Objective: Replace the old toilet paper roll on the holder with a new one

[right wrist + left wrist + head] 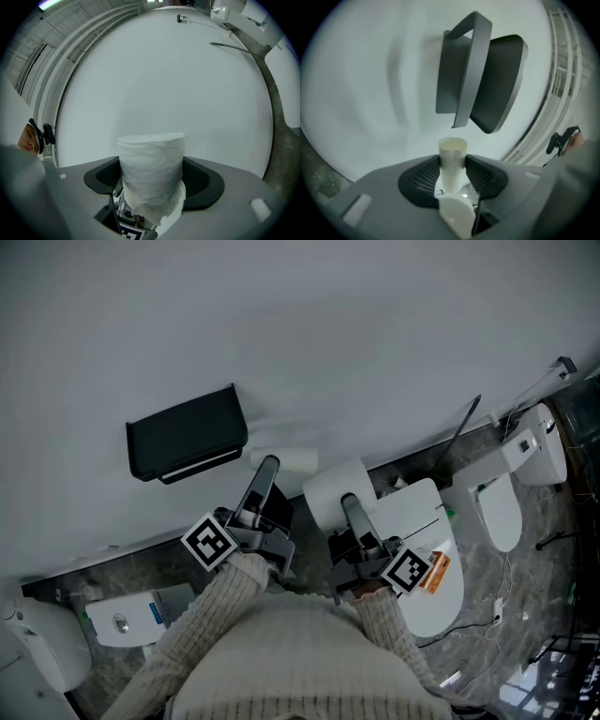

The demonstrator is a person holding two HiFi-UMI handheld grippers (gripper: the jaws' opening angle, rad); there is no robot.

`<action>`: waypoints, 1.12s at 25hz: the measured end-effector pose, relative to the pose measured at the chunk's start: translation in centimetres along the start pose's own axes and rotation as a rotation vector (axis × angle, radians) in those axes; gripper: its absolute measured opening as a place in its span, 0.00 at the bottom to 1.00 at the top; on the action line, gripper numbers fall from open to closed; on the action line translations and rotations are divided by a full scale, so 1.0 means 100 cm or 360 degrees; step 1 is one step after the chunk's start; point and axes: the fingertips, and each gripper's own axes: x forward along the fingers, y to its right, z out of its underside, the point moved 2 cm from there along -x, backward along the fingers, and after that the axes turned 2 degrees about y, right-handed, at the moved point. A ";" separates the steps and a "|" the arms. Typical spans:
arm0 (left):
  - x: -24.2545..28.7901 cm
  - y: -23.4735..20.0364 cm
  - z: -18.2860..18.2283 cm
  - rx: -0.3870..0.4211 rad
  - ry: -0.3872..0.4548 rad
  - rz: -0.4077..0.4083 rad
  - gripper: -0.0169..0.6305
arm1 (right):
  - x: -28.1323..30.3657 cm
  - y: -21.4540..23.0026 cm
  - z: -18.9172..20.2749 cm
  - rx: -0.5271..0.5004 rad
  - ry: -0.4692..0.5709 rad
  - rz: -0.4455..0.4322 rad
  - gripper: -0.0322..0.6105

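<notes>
Up close: a bare tube and a full roll held before the wall holder

Nearest the camera, two cream knitted sleeves point(225, 592) reach forward, each hand carrying a gripper with a black-and-white marker cube.

The left gripper point(268, 468) has its fingers point(425, 174) pinching a pale cardboard tube point(453, 161). The tube stands up between the fingers, its open end pointing away toward the wall.

The right gripper point(350, 506) sits just beside the left one. Its fingers point(107, 176) are clamped on a full white toilet paper roll point(151, 173), which rises well above them, with a loose ragged edge of paper hanging at its lower end.

Beyond the tube, and apart from it, a black holder point(186, 434) is fixed to the white wall point(375, 334). In the left gripper view its lid tilts outward above the tube. The full roll faces bare wall to the right of the holder.

Farthest away, below the right gripper, is a white toilet point(427, 521) on a grey marbled floor point(530, 568).
</notes>
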 end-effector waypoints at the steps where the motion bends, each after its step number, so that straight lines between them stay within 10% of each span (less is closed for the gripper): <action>1: -0.002 -0.001 0.000 -0.0002 -0.0003 -0.0008 0.27 | 0.000 0.000 0.000 0.0004 0.0008 -0.0002 0.66; 28: -0.083 -0.003 -0.042 0.0043 0.0254 -0.0134 0.27 | 0.063 -0.010 0.024 0.0084 -0.0070 -0.0136 0.66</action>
